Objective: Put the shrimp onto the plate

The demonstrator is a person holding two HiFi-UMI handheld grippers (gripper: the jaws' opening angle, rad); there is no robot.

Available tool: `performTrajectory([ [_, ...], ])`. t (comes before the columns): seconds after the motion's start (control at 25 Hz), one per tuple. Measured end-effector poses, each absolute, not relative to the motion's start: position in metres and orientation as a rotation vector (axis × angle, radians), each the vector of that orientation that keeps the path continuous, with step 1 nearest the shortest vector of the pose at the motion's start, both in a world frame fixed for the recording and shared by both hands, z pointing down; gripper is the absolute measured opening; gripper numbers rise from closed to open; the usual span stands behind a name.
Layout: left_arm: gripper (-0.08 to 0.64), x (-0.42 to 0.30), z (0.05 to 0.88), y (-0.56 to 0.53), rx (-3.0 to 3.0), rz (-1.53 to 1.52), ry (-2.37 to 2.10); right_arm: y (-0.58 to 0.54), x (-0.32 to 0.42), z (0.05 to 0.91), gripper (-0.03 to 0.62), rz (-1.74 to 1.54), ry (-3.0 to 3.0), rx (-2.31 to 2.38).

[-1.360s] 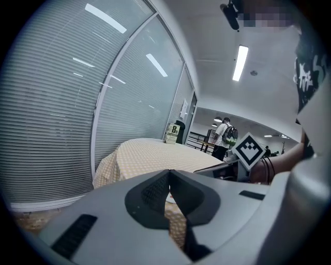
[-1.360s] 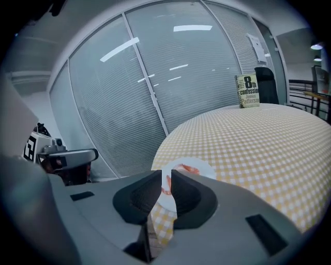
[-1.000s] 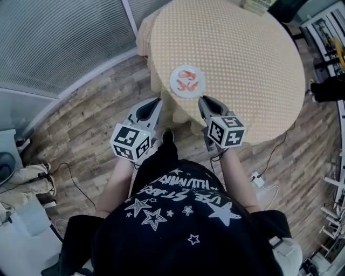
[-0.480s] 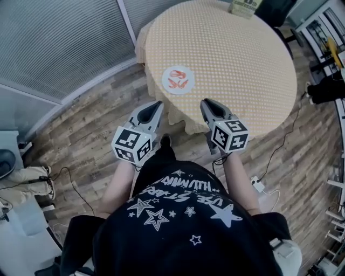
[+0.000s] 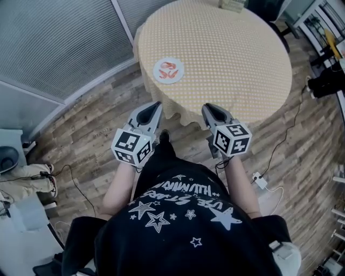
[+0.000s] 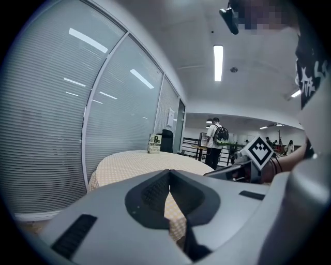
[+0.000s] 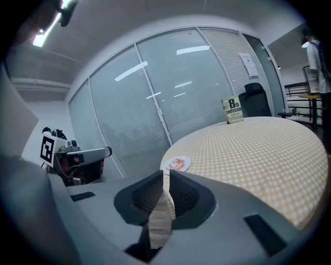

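Jaws clenched empty on left gripper (image 5: 156, 104) and right gripper (image 5: 206, 107); orange-red shrimp (image 5: 168, 68), perhaps three, curl on white plate (image 5: 169, 81).

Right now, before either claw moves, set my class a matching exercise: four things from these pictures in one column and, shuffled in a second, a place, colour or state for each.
1. shrimp
2. sign card
3. left claw
4. tablecloth

a. shut, empty, short of the tablecloth
b. yellow with pale dots, draped
c. on the white plate
d. at the tablecloth's far edge

Pairs: 1-c, 2-d, 3-a, 4-b.
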State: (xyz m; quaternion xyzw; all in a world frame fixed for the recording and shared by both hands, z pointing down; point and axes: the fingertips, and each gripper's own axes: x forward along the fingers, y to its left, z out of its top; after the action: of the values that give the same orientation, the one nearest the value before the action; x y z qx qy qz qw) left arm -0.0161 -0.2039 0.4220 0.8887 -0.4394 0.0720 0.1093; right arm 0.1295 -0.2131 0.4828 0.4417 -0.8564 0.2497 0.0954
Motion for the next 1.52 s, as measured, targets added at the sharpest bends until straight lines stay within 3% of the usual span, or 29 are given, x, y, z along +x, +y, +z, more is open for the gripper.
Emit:
performTrajectory([
  [0.72,0.008,-0.010,0.413,-0.152,2.613,0.192,-1.331,-0.170,0.150,0.474,0.054,0.733,-2.556,1.303],
  [1.52,0.008,-0.106,0.387,-0.042,2.660,0.136,-1.314,-0.080,0.056,0.450,0.048,0.709,-2.553,1.379],
])
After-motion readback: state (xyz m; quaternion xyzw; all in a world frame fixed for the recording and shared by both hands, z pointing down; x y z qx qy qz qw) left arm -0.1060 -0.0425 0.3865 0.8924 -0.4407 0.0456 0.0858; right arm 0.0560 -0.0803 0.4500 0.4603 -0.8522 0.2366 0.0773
